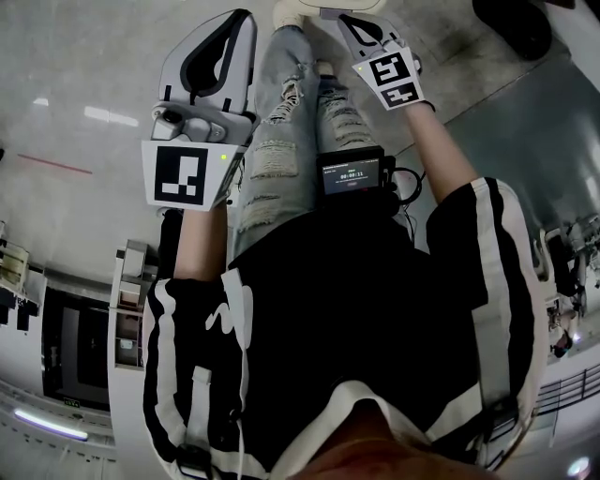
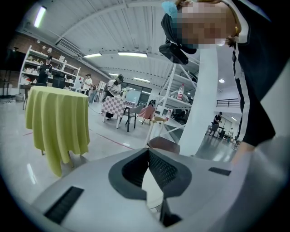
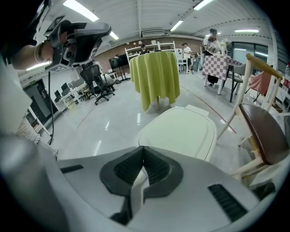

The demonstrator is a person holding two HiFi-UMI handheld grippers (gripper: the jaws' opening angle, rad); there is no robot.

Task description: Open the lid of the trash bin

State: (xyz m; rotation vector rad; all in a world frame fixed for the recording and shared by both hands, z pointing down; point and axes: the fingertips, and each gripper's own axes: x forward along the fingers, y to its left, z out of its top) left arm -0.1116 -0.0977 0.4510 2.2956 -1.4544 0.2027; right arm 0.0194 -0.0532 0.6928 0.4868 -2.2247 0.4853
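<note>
A glossy grey floor [image 1: 84,112] fills the head view behind a person in a black shirt with white stripes and ripped jeans. The left gripper [image 1: 234,28] is held out at the upper left of the frame and the right gripper [image 1: 352,28] at the upper right. A small screen device [image 1: 352,175] hangs at the waist between them.

In the left gripper view, the left gripper [image 2: 148,152] sits at the bottom centre with its jaws clenched, tips touching and nothing between them. A table under a yellow-green cloth [image 2: 58,120] stands at the left. A checked table [image 2: 113,108] with chairs is at mid-frame, and a white column [image 2: 201,113] rises to its right.

In the right gripper view, the right gripper [image 3: 142,149] is also pressed closed on nothing. The trash bin [image 3: 179,131] stands just beyond its tips, near the centre of the frame, with its cream lid [image 3: 186,124] lying flat and closed. The yellow-green table [image 3: 155,77] is behind it and a wooden chair [image 3: 263,131] is at the right edge.
</note>
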